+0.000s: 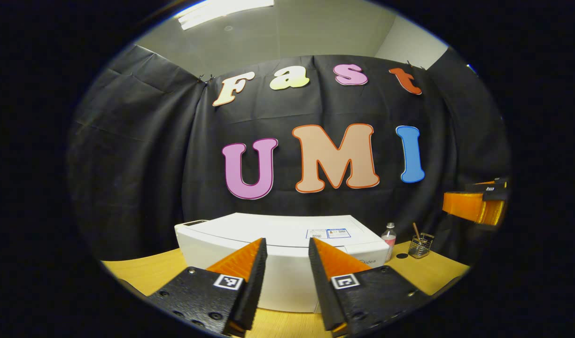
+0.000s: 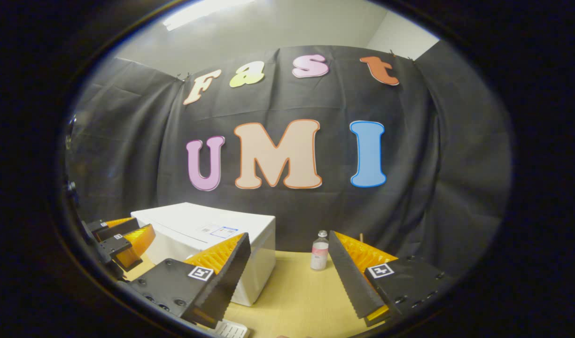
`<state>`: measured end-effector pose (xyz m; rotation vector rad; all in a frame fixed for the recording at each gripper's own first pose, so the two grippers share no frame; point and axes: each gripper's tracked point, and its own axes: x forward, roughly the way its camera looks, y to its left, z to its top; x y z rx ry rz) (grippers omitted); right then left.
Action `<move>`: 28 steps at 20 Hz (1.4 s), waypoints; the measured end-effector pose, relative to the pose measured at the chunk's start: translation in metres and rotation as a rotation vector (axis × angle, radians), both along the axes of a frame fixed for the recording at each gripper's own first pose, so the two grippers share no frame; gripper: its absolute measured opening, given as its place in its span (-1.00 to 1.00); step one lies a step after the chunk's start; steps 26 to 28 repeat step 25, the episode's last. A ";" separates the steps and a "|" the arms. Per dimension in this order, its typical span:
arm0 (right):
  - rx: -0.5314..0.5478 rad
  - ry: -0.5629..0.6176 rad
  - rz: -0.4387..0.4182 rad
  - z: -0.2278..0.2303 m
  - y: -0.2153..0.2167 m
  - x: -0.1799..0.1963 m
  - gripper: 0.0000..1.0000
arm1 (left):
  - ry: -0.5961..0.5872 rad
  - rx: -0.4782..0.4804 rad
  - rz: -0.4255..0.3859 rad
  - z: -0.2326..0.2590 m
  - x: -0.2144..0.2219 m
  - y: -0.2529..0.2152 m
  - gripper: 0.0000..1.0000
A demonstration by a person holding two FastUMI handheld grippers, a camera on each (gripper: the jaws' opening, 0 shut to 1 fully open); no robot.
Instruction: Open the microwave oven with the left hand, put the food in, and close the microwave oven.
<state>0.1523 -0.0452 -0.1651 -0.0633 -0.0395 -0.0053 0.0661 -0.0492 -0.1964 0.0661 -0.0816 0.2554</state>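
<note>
One white microwave oven [image 1: 287, 244] on the wooden table [image 1: 423, 270], door closed. One small bottle [image 2: 319, 251] and one wire holder [image 1: 420, 245] just right of it. Two grippers raised: left gripper [image 1: 287, 256] narrowly parted, right gripper [image 2: 287, 253] spread wide, both holding nothing.

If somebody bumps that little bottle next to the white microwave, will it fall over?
Probably, yes. The bottle stands upright, tall and narrow, on the smooth table, so a bump near its cap would likely tip it. It looks small, so probably light, and being round it may roll.
</note>
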 end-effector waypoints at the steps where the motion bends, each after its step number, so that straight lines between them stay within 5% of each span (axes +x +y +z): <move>1: -0.010 0.000 0.014 0.000 0.005 -0.001 0.94 | 0.002 -0.019 -0.007 0.004 -0.005 -0.003 0.32; 2: -0.020 0.000 0.030 0.000 0.011 -0.004 0.94 | 0.000 -0.040 -0.001 0.010 -0.012 -0.003 0.66; 4: -0.036 -0.010 0.076 0.003 0.026 -0.009 0.94 | -0.024 -0.065 0.006 0.022 -0.020 0.000 0.98; 10: -0.068 -0.015 0.156 0.002 0.050 -0.015 0.94 | -0.024 -0.094 0.037 0.019 -0.023 0.013 0.92; 28: 0.007 -0.005 -0.048 0.004 -0.027 -0.003 0.94 | -0.050 0.024 -0.048 0.028 -0.025 -0.018 0.92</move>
